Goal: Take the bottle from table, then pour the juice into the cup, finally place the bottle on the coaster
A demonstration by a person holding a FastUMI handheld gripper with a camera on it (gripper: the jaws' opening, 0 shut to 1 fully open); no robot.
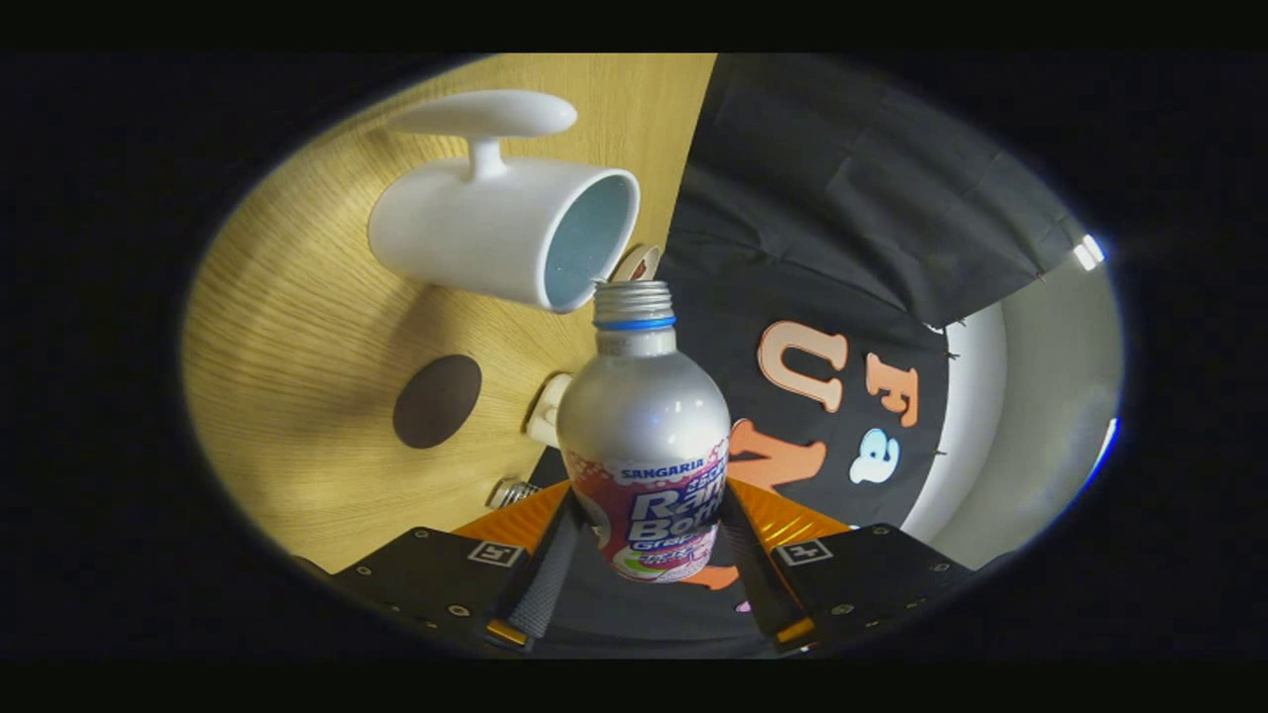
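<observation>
The wooden table [297,396] takes up the far side of the scene, turned steeply with the gripper's tilt, and its near part is cut off behind the fingers. The white cup [495,233] stands on it, handle outward and open mouth toward the bottle; whether there is liquid inside I cannot tell (the interior reads only as pale blue-grey). The silver bottle [644,436] sits clamped in the gripper [646,555], both fingers pressing on its labelled lower half, and its base is hidden between them. Its uncapped threaded neck with a blue ring lies just beside the cup's rim, nearly touching it; no stream can be made out. The dark round coaster [437,400] lies flat on the table, apart from the cup. A small white object [547,408] is half hidden behind the bottle's shoulder, hard to identify. A small ribbed metal cap [508,492] lies by the left finger.
</observation>
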